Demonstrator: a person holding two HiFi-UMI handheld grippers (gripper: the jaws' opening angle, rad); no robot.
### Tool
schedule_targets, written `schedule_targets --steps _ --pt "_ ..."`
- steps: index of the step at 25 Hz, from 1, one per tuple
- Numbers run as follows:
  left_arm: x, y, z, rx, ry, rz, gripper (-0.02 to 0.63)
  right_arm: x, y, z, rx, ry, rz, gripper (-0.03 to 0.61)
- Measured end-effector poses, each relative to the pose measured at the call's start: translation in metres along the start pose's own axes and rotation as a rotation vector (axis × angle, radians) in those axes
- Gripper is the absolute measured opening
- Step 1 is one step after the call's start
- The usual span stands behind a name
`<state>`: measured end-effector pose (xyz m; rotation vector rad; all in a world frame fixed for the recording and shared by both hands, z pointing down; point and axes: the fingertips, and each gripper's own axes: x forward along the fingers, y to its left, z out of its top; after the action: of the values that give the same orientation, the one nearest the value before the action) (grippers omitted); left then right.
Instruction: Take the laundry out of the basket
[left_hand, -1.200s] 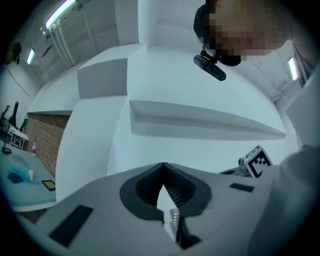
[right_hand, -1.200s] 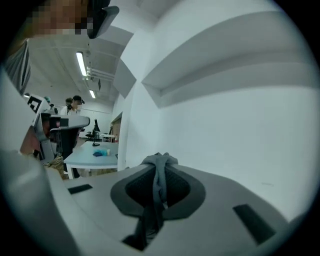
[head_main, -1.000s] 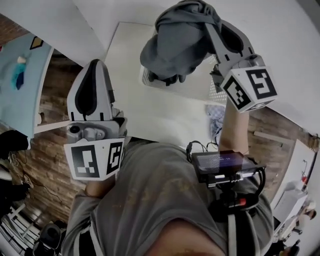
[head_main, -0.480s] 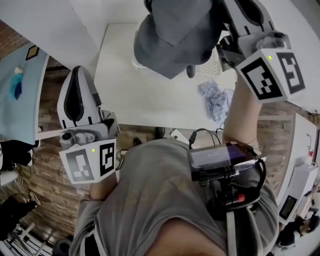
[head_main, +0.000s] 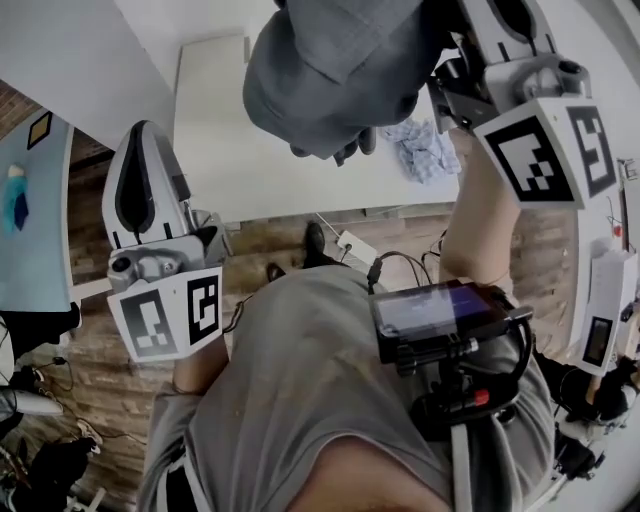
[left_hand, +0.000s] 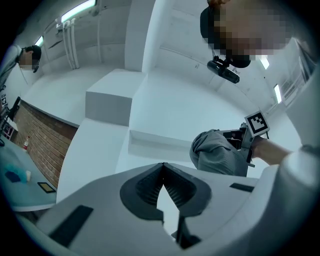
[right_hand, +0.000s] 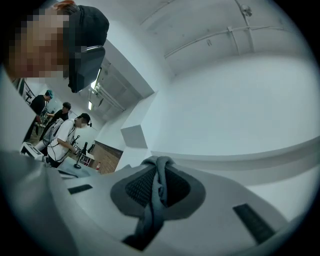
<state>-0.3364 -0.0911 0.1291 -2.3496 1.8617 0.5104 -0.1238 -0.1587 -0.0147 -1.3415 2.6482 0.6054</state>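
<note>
My right gripper is raised at the top right of the head view, shut on a grey garment that hangs bunched over the white table. In the right gripper view a twisted fold of the grey garment runs between the closed jaws of the right gripper. My left gripper is held low at the left, off the table's near edge, shut with nothing in it. The left gripper view shows its jaws meeting at the left gripper's tip and the grey garment beyond. No basket is in view.
A crumpled blue-and-white cloth lies on the table at the right. A cable and plug block lie on the brick-pattern floor by the table. A pale blue surface sits at the far left. Several people stand in the background.
The right gripper has carried the grey garment up and off the white basket, which has dropped out of view. The head view has swung; the left gripper stays low and shut.
</note>
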Motion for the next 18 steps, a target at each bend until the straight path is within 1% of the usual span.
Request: schedule_targets --steps 5,13,18 --pt "-0.002 -0.004 -0.007 -0.006 0.026 -0.036 0.008 -0.015 0.012 -0.037 0.034 0.058 -0.017 0.029" --pt "-0.011 -0.001 -0.018 0.012 0.069 -0.049 0.008 -0.048 0.04 -0.122 0.114 0.181 -0.035 0.029" --pt "-0.011 -0.005 -0.029 0.024 0.103 -0.052 0.008 -0.069 0.061 -0.182 0.157 0.259 -0.027 0.029"
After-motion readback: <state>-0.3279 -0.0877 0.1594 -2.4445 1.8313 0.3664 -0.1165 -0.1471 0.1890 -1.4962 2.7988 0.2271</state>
